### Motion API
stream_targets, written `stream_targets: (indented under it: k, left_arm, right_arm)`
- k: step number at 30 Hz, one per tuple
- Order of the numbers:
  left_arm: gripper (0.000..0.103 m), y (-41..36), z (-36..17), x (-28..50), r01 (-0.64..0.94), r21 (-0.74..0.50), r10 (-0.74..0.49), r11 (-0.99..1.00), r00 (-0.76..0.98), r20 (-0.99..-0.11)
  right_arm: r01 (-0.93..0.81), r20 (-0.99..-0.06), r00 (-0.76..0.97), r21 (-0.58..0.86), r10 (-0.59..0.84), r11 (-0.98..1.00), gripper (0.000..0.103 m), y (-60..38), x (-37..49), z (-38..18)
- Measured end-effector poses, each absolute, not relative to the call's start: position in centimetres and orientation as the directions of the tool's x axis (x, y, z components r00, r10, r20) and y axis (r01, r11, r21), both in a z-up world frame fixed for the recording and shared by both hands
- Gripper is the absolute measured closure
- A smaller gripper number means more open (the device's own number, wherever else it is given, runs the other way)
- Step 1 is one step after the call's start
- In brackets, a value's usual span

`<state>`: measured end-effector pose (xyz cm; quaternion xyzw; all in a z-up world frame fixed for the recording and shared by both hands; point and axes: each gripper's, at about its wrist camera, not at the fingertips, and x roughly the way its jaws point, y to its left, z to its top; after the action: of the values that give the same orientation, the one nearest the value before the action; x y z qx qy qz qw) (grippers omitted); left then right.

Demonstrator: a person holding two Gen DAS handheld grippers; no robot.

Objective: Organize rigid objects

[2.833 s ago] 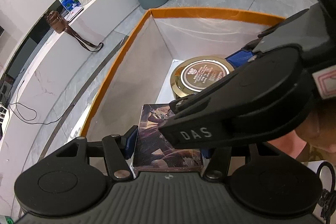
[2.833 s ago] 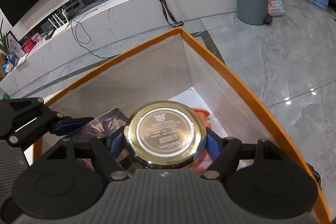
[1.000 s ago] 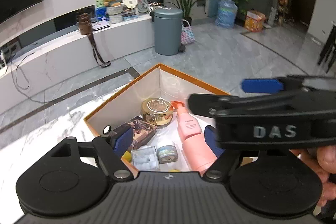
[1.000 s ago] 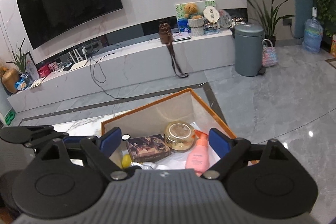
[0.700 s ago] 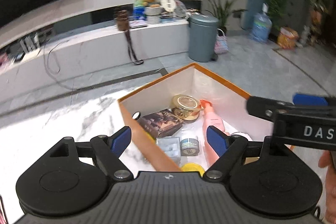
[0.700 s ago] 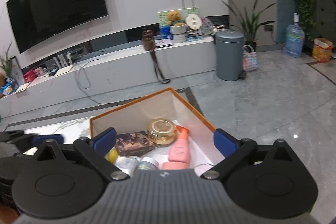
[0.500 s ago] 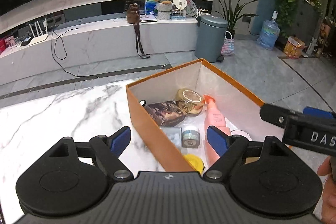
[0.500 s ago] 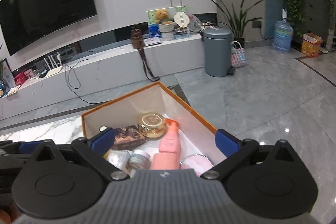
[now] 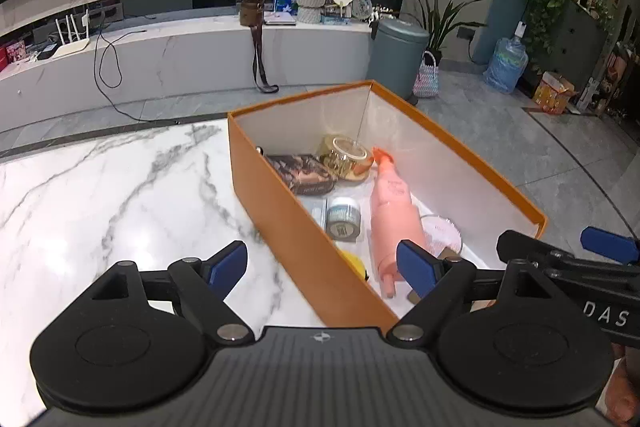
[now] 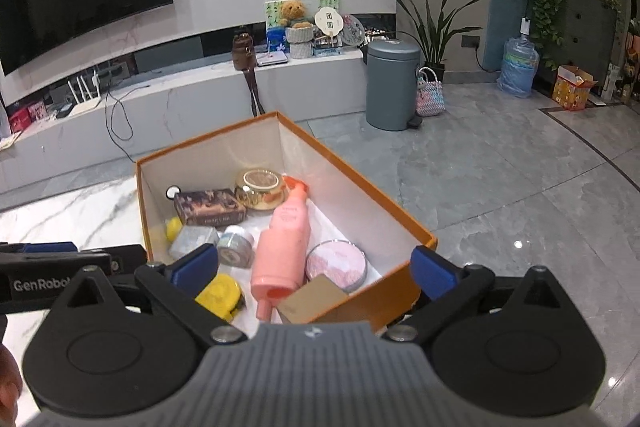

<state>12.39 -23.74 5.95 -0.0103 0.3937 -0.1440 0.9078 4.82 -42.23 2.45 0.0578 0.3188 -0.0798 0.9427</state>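
An orange box [image 9: 280, 211] [image 10: 416, 227] stands on the white marble table [image 9: 100, 195]. Inside it lie a gold-lidded jar [image 9: 346, 157] [image 10: 262, 189], a dark printed box [image 9: 304, 173] [image 10: 208, 207], a pink pump bottle [image 9: 394, 211] [image 10: 286, 243], a small silver-lidded jar [image 9: 343, 219] [image 10: 236, 243], a round pink tin [image 10: 336, 263] and a yellow item [image 10: 218, 293]. My left gripper [image 9: 322, 267] is open and empty, held above the box's near left wall. My right gripper [image 10: 314, 271] is open and empty above the box's near end.
The table's far edge borders a grey tiled floor [image 10: 500, 187]. A grey bin [image 10: 394, 83] and a long white TV bench [image 10: 180, 99] stand beyond. The right gripper's fingers show at the right edge of the left wrist view [image 9: 568, 267].
Both grippers have let go of the dark box and the gold jar, opened, and drawn back up and away from the box. The left view has swung left over the table.
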Motion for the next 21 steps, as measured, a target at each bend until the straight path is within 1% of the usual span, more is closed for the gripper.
stream_targets:
  k: [7, 21]
  left_arm:
    - [0.004, -23.76, 5.45, 12.05, 0.243, -0.128, -0.258, 0.962, 0.639, -0.725]
    - [0.004, -24.21, 5.09, 11.87, 0.247, -0.138, -0.266, 0.959, 0.625, -0.734]
  right_arm:
    - [0.189, -0.635, 0.763, 0.045, -0.118, 0.981, 0.003, -42.03, 4.74, 2.05]
    - [0.188, -0.644, 0.755, 0.031, -0.125, 0.982, 0.003, -42.13, 4.55, 1.89]
